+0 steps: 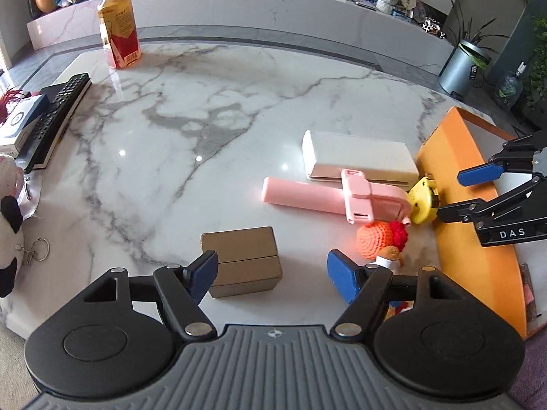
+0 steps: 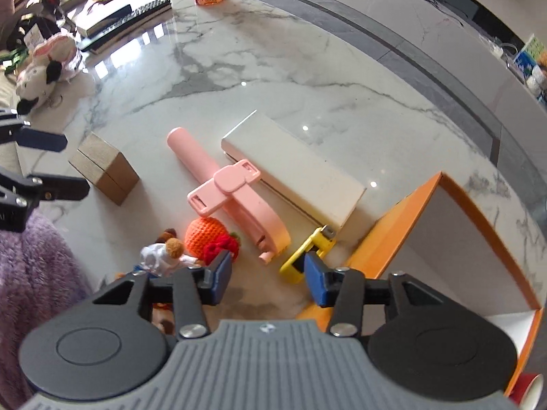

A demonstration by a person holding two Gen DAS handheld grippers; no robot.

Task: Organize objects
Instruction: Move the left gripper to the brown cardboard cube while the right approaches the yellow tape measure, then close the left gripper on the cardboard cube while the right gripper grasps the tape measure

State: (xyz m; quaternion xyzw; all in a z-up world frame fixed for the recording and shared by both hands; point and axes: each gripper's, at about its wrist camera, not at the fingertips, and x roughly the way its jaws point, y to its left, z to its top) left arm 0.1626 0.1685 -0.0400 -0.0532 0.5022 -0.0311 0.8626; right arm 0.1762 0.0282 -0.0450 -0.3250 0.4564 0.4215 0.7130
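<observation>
On the marble table lie a brown box (image 1: 242, 261) (image 2: 104, 167), a pink selfie stick (image 1: 328, 196) (image 2: 236, 194), a white box (image 1: 359, 159) (image 2: 294, 174), a yellow tape measure (image 1: 422, 201) (image 2: 306, 251), an orange crochet fruit (image 1: 379, 239) (image 2: 210, 239) and a small doll (image 2: 164, 256). An orange box (image 1: 465, 184) (image 2: 461, 239) stands open at the right. My left gripper (image 1: 271, 273) is open, just in front of the brown box. My right gripper (image 2: 263, 273) (image 1: 454, 194) is open, its right fingertip by the tape measure.
A tea bottle (image 1: 118, 30), a remote control (image 1: 58, 112) on a book, a small blue-white box (image 1: 20, 119) and a panda plush (image 1: 8, 232) (image 2: 44, 68) sit along the table's left side. A low marble TV bench (image 1: 273, 13) runs behind.
</observation>
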